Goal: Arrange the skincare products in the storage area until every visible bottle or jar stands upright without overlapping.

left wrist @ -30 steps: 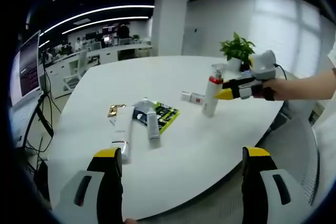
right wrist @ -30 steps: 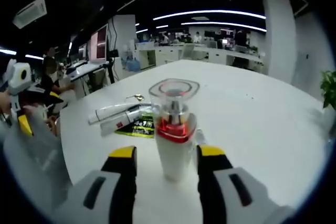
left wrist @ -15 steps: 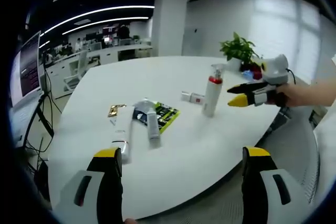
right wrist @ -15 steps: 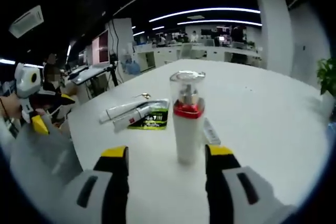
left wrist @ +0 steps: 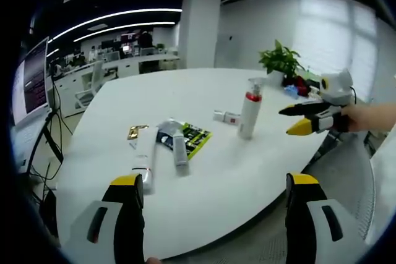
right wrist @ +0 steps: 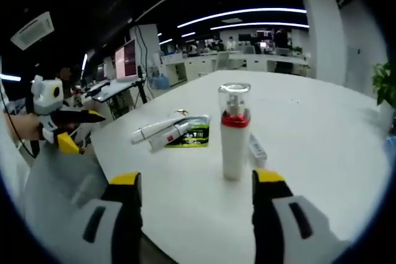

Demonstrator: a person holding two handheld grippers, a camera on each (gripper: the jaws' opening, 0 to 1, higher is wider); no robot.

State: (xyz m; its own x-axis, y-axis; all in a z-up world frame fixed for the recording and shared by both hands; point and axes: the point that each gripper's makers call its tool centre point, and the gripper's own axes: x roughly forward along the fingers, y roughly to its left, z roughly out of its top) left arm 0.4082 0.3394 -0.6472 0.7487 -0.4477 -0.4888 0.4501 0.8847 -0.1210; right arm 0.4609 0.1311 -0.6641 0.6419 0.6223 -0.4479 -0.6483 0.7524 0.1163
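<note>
White bottle (right wrist: 234, 140), red collar

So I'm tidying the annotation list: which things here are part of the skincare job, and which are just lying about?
Job:
- pump bottle, upright
- large white tube, lying flat
- smaller tube, lying flat
- small white tube, lying behind the pump bottle

Lying about:
- green sachet
- gold packet
- potted plant

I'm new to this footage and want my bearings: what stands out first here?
A tall white pump bottle with a red collar and clear cap stands upright, alone, near the middle of the round white table. Left of it in the left gripper view, two white tubes lie flat beside a green sachet, not yet stood up. The right tongs hang open off the table's edge, holding nothing.
</note>
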